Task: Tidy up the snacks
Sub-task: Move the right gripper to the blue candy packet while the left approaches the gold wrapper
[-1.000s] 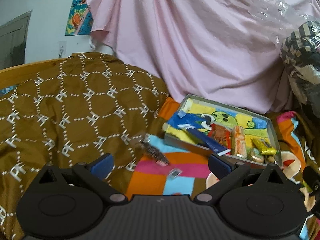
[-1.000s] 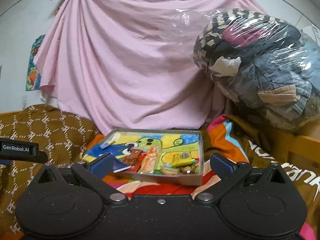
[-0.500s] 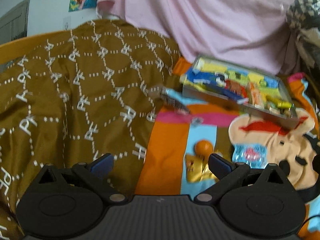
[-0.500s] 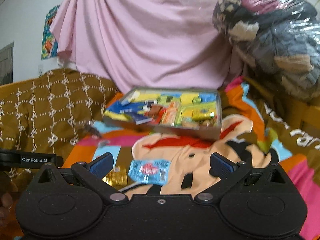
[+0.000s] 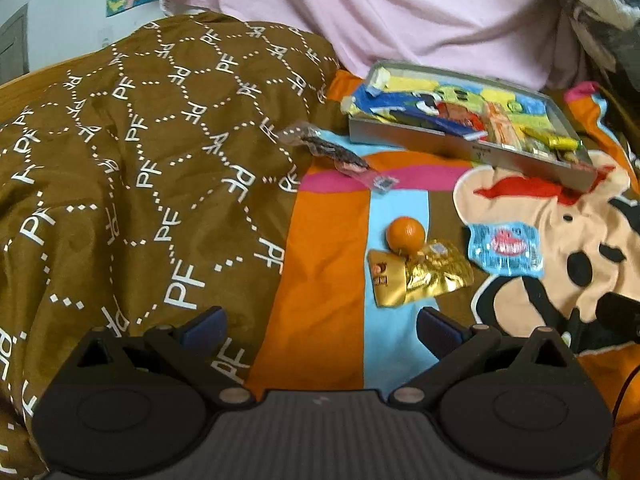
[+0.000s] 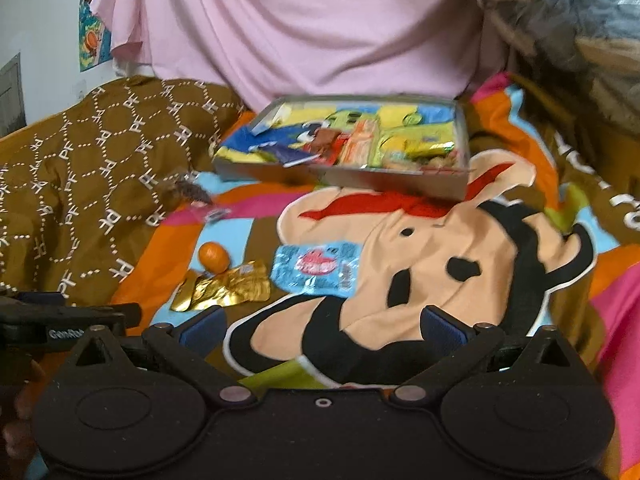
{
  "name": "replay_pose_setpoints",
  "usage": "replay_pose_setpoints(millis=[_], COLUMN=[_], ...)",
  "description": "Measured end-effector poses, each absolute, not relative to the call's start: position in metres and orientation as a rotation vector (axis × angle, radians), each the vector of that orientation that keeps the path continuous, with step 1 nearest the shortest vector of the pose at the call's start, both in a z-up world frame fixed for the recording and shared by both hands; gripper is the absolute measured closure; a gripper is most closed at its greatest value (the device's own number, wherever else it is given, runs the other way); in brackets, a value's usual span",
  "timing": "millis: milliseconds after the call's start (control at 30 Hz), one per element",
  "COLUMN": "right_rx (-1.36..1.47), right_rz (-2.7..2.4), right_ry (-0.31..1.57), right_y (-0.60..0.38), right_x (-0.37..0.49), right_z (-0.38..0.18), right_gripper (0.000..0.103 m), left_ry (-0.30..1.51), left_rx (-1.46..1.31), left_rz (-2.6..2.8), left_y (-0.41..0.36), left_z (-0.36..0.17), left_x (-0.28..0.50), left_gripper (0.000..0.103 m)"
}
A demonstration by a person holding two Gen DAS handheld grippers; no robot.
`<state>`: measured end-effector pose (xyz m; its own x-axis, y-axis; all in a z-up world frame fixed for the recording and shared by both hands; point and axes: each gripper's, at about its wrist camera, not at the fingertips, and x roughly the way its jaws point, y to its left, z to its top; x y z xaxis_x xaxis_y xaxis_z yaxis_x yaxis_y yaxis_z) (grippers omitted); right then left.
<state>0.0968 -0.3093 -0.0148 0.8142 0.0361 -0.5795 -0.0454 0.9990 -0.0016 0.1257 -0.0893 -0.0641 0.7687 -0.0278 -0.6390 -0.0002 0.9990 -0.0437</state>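
Since the earlier frames both grippers have tipped down and drawn nearer the bed, so the loose snacks now show ahead of them. The left gripper (image 5: 320, 322) and right gripper (image 6: 322, 326) both have jaws spread and hold nothing.

This looks like the approach before a pick. A tray (image 5: 460, 144) already holding several packets sits at the far end of the blanket (image 5: 328, 280). Still outside it lie an orange (image 5: 405, 233) touching a gold packet (image 5: 420, 278), a blue packet (image 5: 505, 248) just beside them, and a dark packet (image 5: 334, 152) near the tray.

The next move likely calls for lowering over one flat wrapper and pinching an edge; soft bedding will give underneath.

A brown quilt (image 5: 140, 160) covers the left; a pink sheet (image 6: 300, 28) hangs behind.
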Motion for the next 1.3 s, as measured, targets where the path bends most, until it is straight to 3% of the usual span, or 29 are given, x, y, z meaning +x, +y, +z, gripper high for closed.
replay_pose_setpoints(millis=[833,1300], right_rx=[-0.038,0.185], right_rz=[0.340,0.457], right_ry=[0.673,0.782], right_y=[-0.332,-0.356], right_x=[0.206,0.290], right_z=[-0.036,-0.060], right_gripper=[0.001,0.001], left_ry=[0.686,0.757], left_rx=[0.265,0.359], left_rz=[-0.262,-0.583], left_y=[-0.135,-0.147], left_z=[-0.085,-0.097], left_x=[0.188,0.234], left_gripper=[0.000,0.000])
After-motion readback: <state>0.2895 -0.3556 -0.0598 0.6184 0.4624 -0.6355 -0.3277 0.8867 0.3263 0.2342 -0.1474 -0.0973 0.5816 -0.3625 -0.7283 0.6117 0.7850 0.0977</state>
